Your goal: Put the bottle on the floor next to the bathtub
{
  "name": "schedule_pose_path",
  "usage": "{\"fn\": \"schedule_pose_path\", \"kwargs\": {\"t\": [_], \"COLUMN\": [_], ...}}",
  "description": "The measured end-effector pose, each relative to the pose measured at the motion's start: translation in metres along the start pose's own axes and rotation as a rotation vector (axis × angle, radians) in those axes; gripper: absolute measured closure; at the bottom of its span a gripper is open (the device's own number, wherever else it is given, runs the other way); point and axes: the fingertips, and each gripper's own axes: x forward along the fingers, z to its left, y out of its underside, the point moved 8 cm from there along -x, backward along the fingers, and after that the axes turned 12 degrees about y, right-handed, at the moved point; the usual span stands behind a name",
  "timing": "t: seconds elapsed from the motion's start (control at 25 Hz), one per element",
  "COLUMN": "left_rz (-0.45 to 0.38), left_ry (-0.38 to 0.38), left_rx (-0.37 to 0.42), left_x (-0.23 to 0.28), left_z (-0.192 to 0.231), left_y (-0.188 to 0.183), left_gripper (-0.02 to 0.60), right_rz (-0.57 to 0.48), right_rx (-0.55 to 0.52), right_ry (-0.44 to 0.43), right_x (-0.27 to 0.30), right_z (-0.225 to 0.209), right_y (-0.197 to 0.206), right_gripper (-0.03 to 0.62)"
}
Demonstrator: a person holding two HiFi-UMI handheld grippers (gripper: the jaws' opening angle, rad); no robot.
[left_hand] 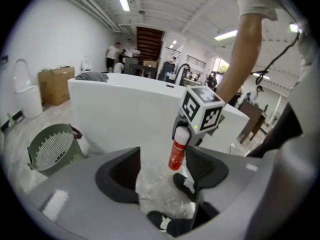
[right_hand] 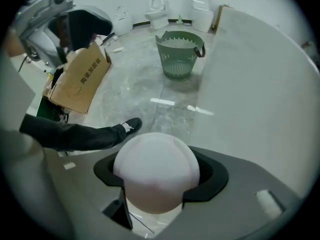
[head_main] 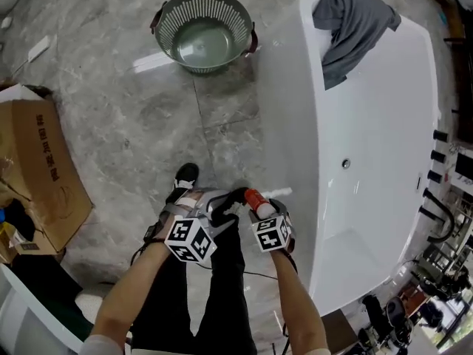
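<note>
Holding bottle [head_main: 253, 197]: right tool [right_hand: 157, 174]; cloth [head_main: 355, 21] over bathtub [head_main: 384, 124].

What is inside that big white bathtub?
The bathtub looks dry. A grey cloth hangs over its far rim; a small round fitting sits on its wall. What the cloth covers is hidden.

Nothing here can be read with certainty. The cardboard box [head_main: 66, 198], on the floor well to the left of the bathtub [head_main: 384, 124], carries a line of red printed characters [head_main: 46, 154] on its upper face, too small and too turned to make out. In the right gripper view they show as dark marks [right_hand: 95, 64], equally illegible. The bottle [left_hand: 176, 154], just beside the bathtub, is too blurred for any label to be read.
</note>
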Motion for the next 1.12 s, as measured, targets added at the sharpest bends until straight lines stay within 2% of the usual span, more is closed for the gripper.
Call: {"fn": "schedule_pose_path", "kwargs": {"t": [0.28,0.48,0.72,0.84,0.96,1.12], "left_rz": [-0.164,-0.234,-0.297,-0.332,-0.343,-0.335], "left_ry": [-0.155,-0.251,-0.359,-0.417,-0.435,-0.44], "left_rx": [-0.206,-0.297,-0.344,-0.401,-0.428,-0.411], "left_x": [0.015,0.029,0.04,0.044,0.052,0.059], "left_z": [0.002,0.007,0.026,0.035,0.032,0.032], "left_y": [-0.004,0.005,0.031,0.049,0.065,0.078], "left_gripper": [0.245,0.245,0.256,0.258,0.259,0.259], "right_rz": [0.023,0.055,0.05,0.041,0.036,0.025], "right_rx": [0.24,0.352,0.407,0.425,0.425,0.408], "right_ry": [-0.006,0.0,0.015,0.027,0.028,0.042], "right_x": [0.036,0.062,0.104,0.122,0.14,0.166], "right_z": [-0.036,-0.048,-0.052,-0.055,-0.056,-0.06], "right_y": [0.002,-0.001,-0.018,-0.028,-0.029,-0.037], "right_gripper": [0.303,0.303,0.303,0.303,0.303,0.303]}}
